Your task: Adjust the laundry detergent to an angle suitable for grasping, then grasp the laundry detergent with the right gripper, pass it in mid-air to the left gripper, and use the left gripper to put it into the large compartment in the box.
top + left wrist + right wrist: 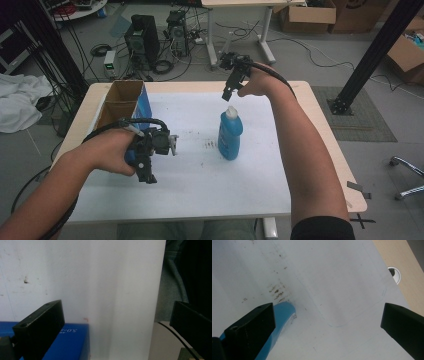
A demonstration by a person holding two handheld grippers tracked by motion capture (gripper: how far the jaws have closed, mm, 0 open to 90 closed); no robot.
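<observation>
Approach step: your right gripper [232, 90] hangs spread above the blue bottle [230, 135].
Lower it over the white cap [231, 111] and pinch; your left gripper [146, 167] waits spread near the box [125, 102].

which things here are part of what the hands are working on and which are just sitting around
In hand:
blue bottle, upright on the white mat
right gripper, open above its cap
left gripper, open, beside the box
open blue box

Lying about:
computer towers on the floor
cardboard boxes
white cloth
</observation>
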